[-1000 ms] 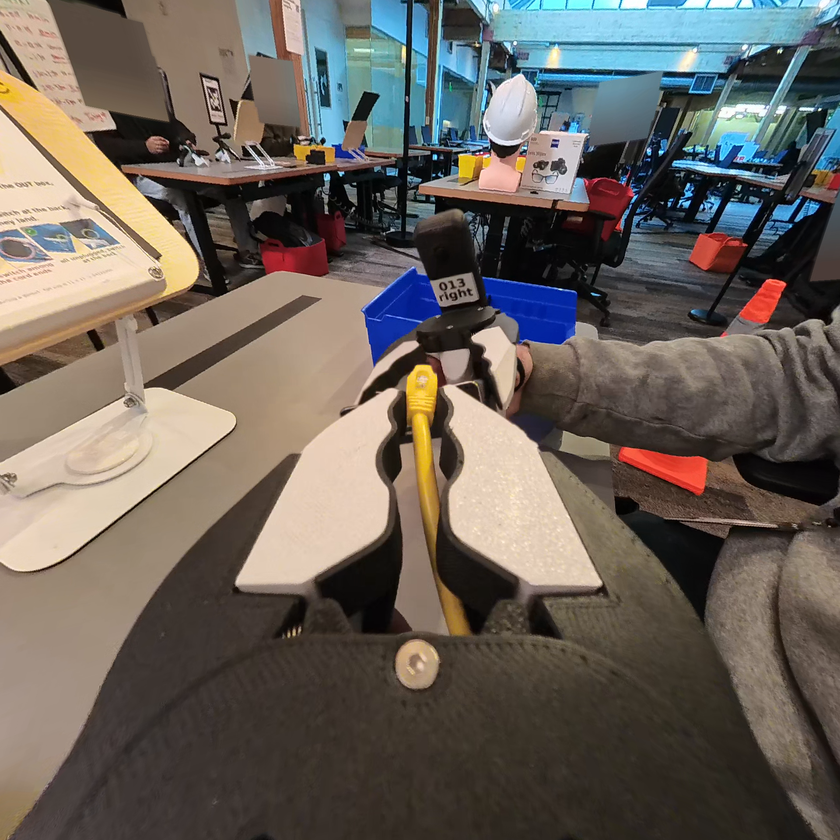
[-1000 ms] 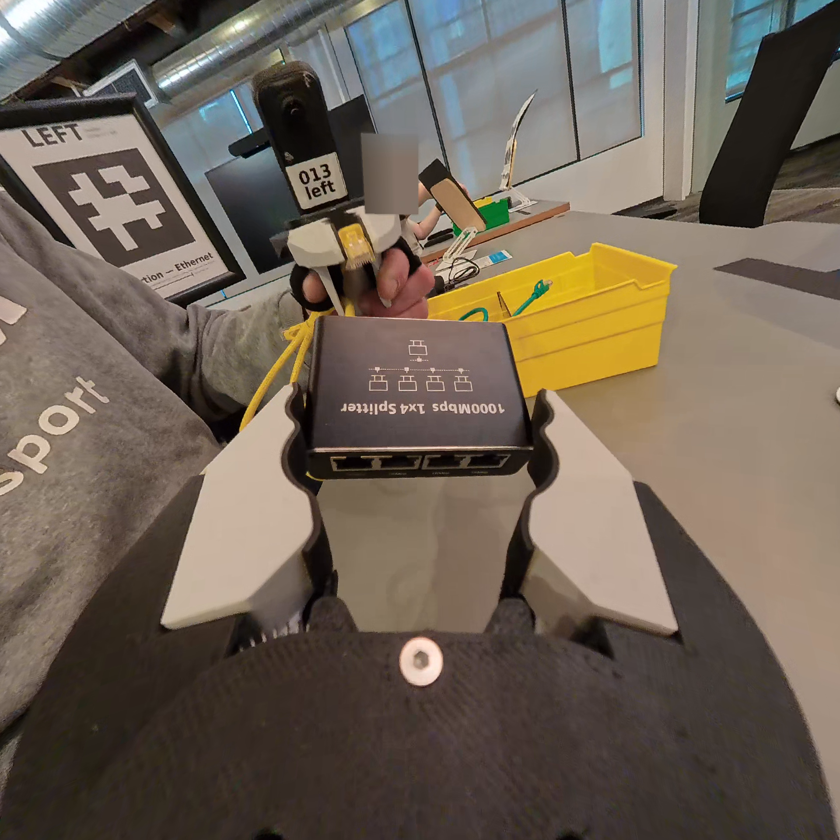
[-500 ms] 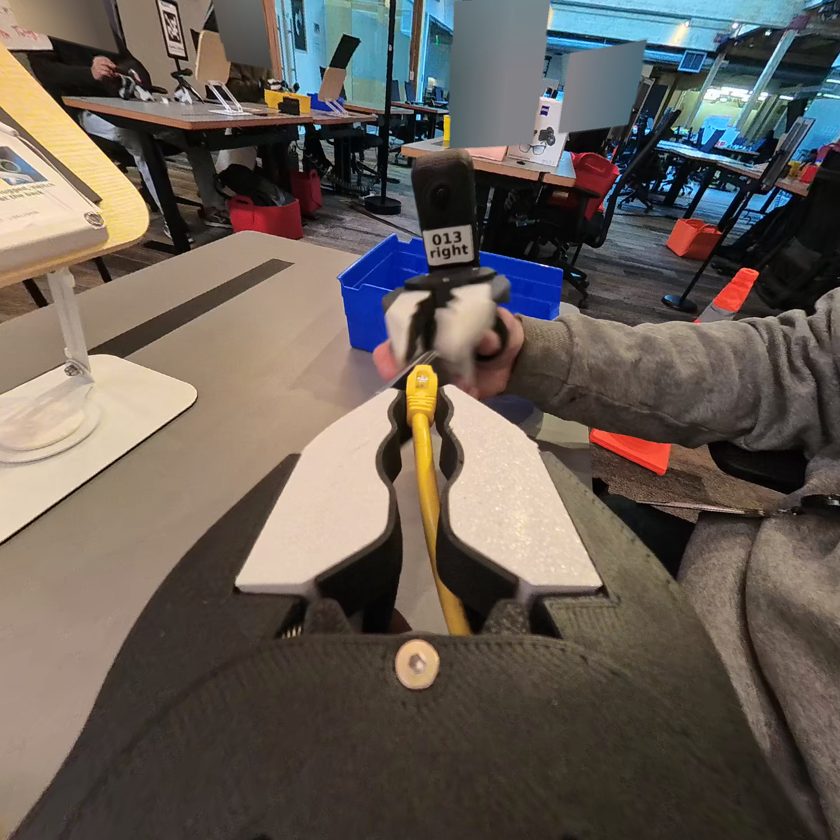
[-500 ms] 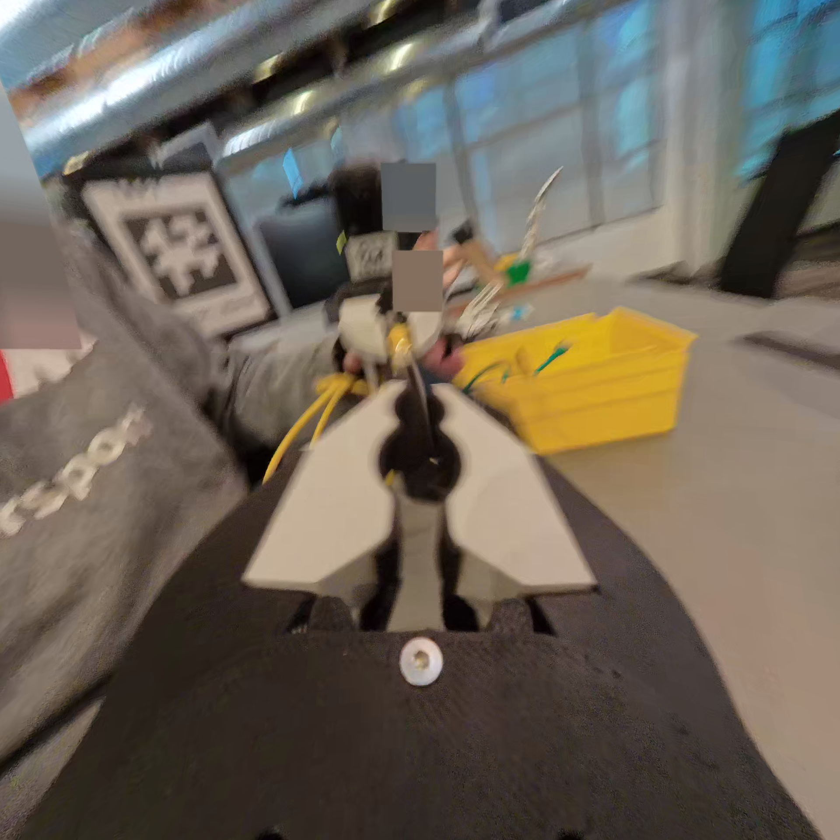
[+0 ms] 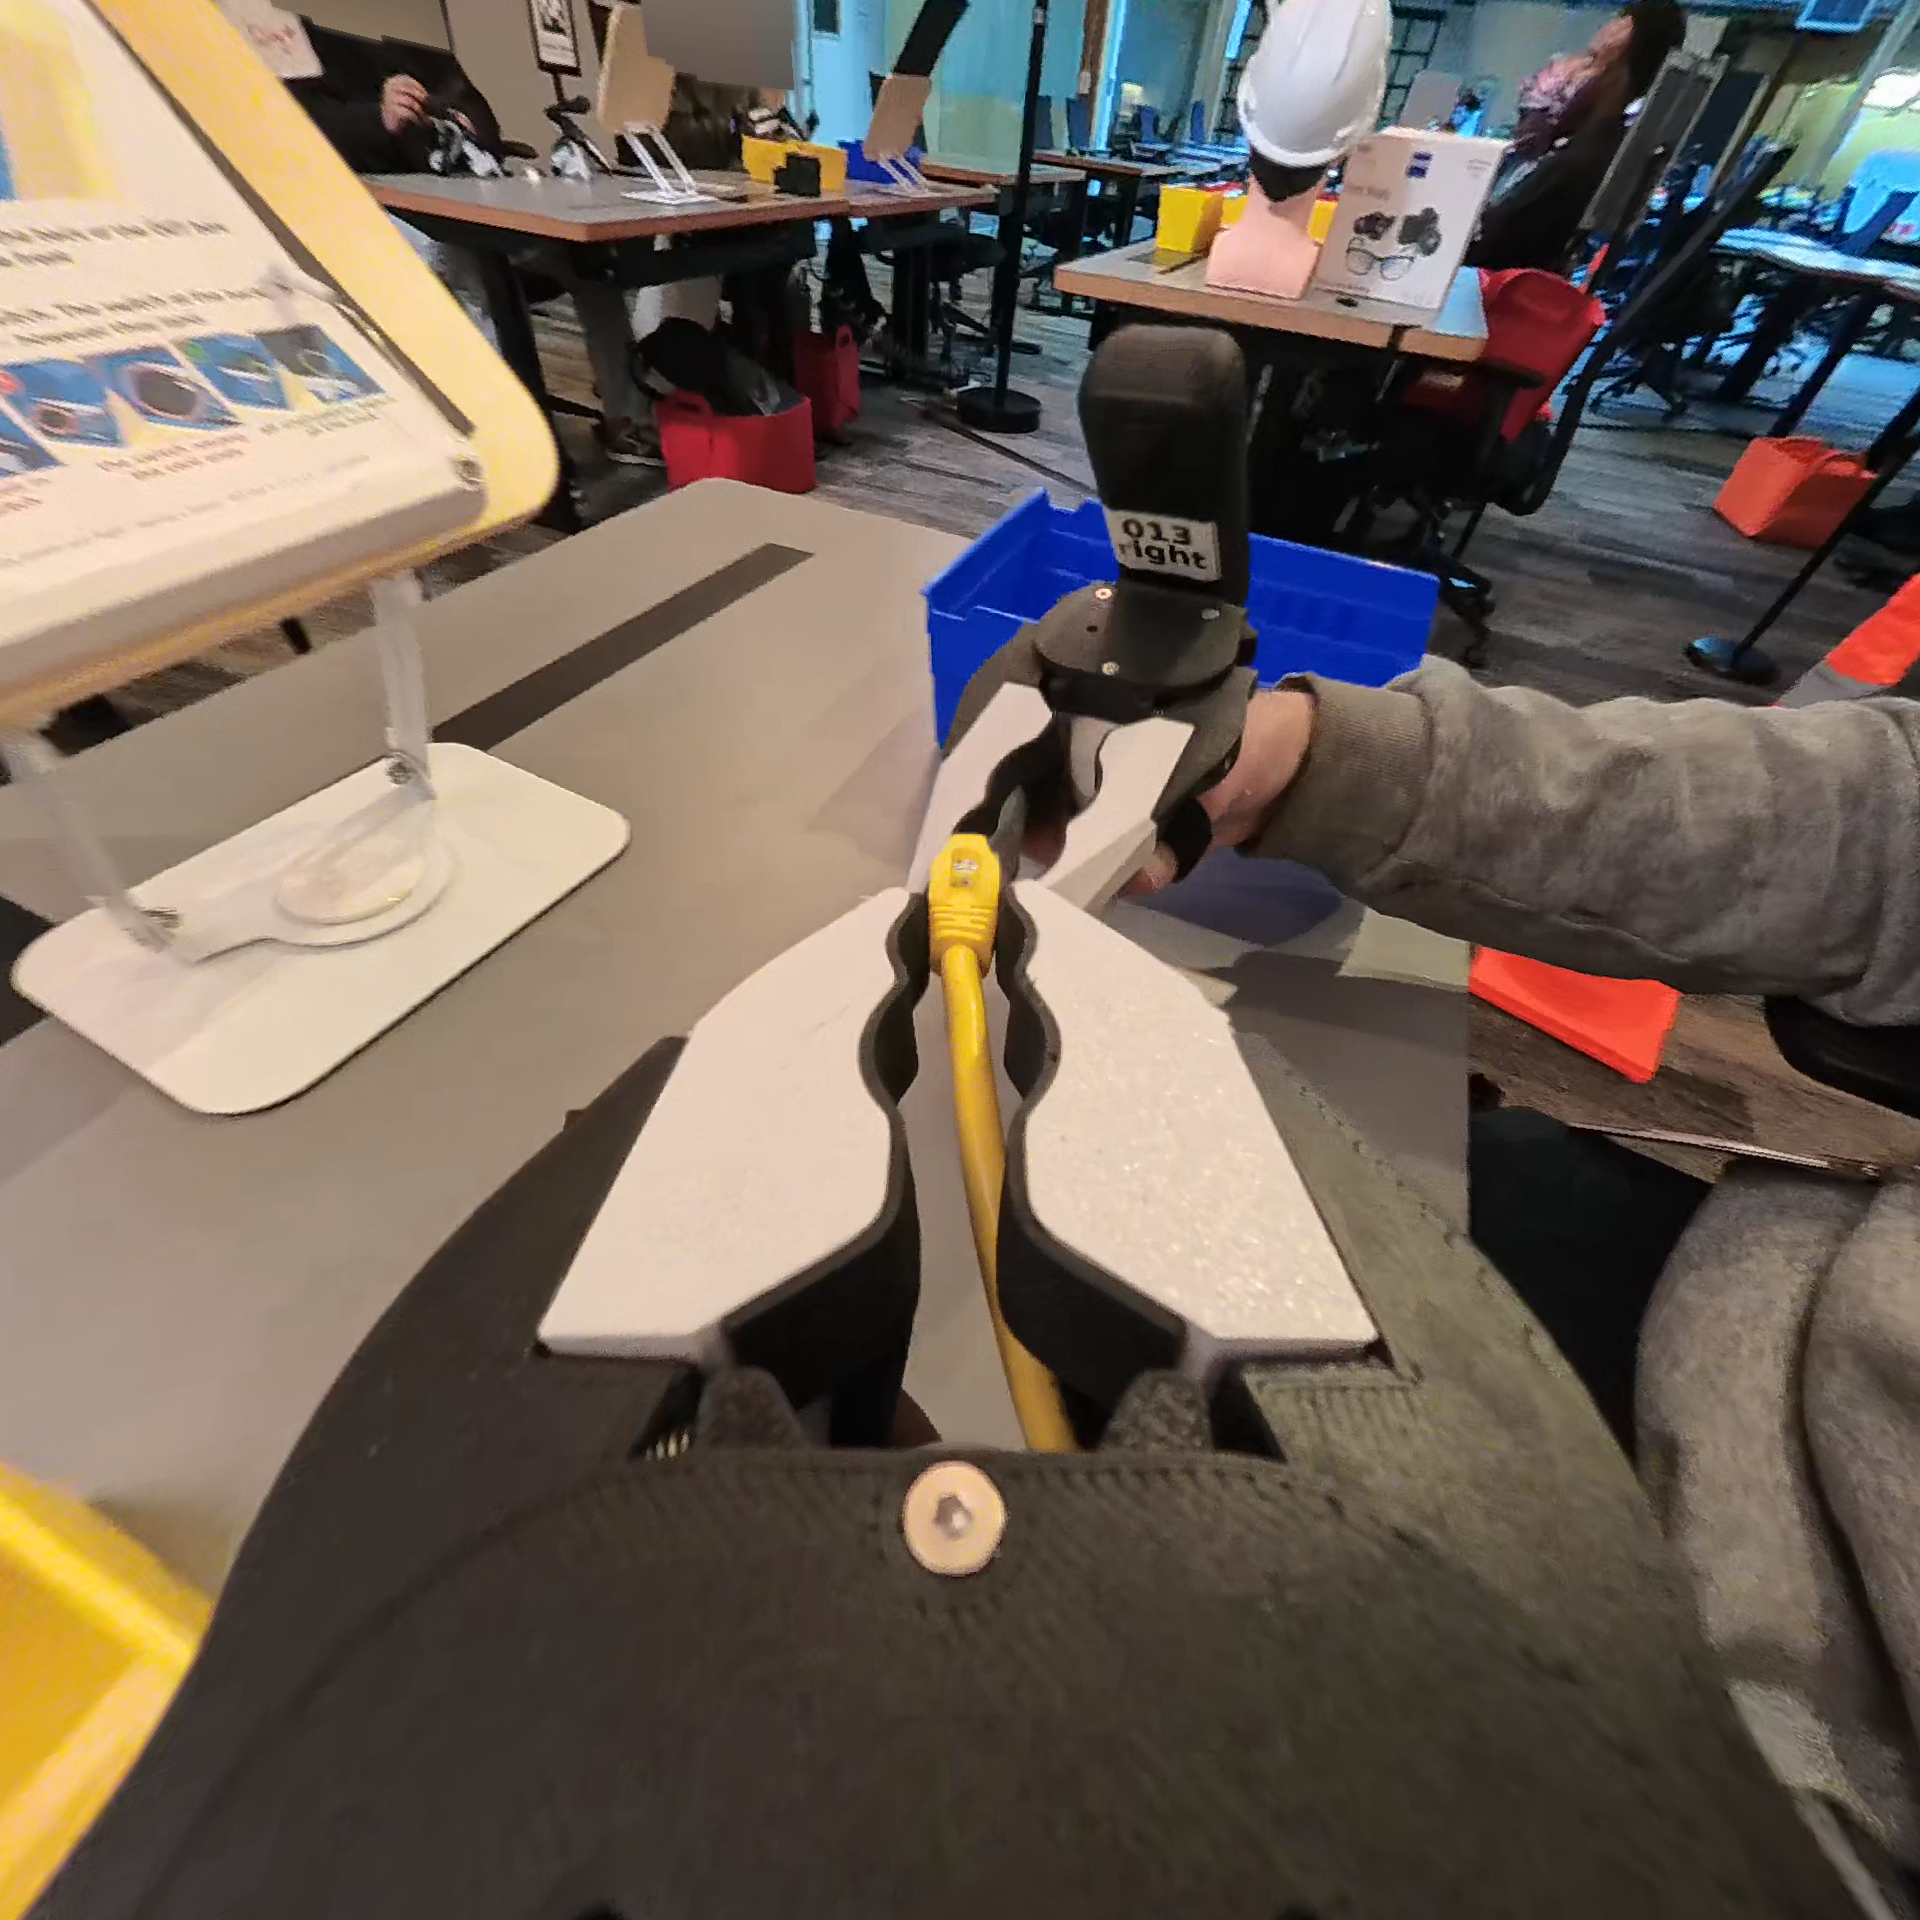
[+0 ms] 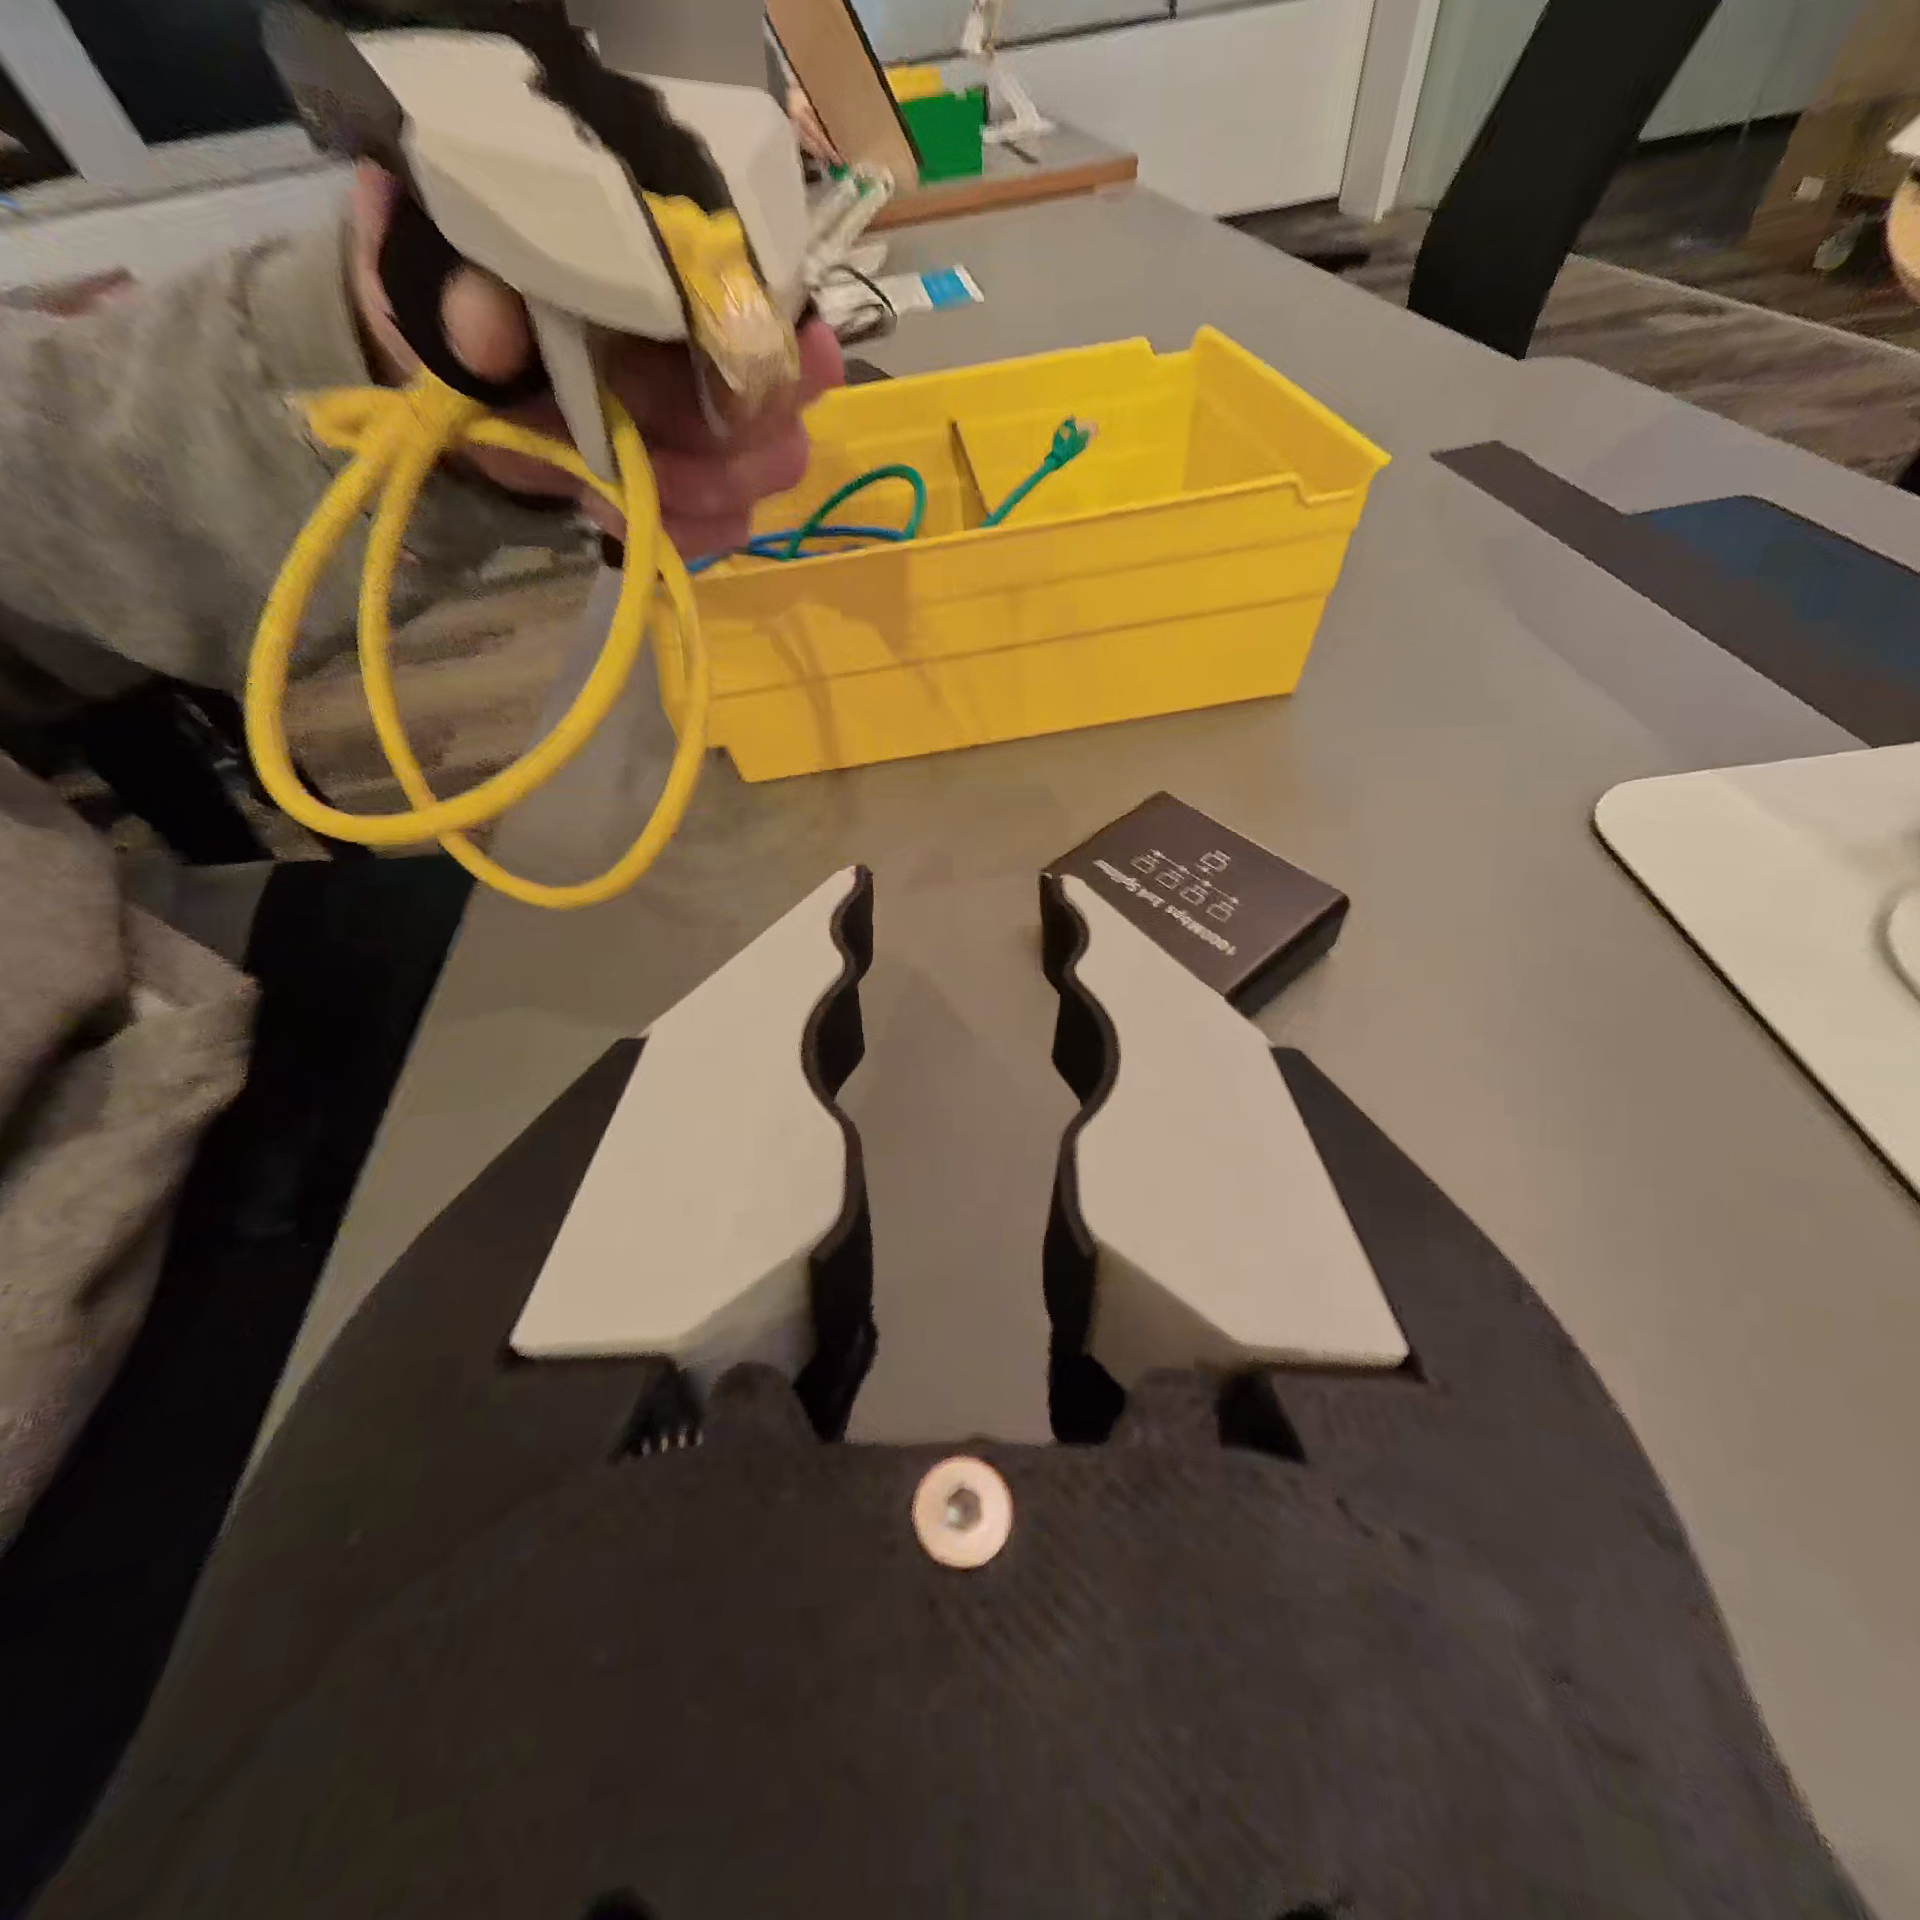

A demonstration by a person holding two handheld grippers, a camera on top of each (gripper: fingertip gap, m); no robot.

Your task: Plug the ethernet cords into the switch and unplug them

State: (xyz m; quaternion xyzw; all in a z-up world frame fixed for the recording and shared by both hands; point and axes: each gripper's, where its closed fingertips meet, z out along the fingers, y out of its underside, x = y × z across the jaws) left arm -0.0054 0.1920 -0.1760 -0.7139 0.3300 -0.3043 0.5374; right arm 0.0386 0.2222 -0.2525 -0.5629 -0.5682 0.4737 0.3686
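Note:
My left gripper (image 5: 961, 902) is shut on the plug end of a yellow ethernet cord (image 5: 966, 883). The cord runs back between the fingers. In the right wrist view the left gripper (image 6: 727, 301) is raised at the upper left, with the cord's loops (image 6: 582, 727) hanging below it. My right gripper (image 6: 956, 894) is open with nothing between its pads, low over the grey table (image 6: 1455, 1091). The black switch (image 6: 1205, 899) lies flat on the table just right of the right fingertip. The right gripper also shows in the left wrist view (image 5: 1039, 831), close beyond the plug.
A yellow bin (image 6: 1039, 644) with green and blue cords (image 6: 862, 499) stands behind the switch. A white stand base (image 6: 1766, 914) is at the right and holds an instruction board (image 5: 208, 343). A blue bin (image 5: 997, 613) sits at the table's far edge. Tip to tip, the grippers are about 10 cm apart.
A second ago my right gripper held the switch up in front of the left gripper. The switch has left its grasp and lies on the table. The jaws closed, then reopened partway. The left grasp is unchanged.

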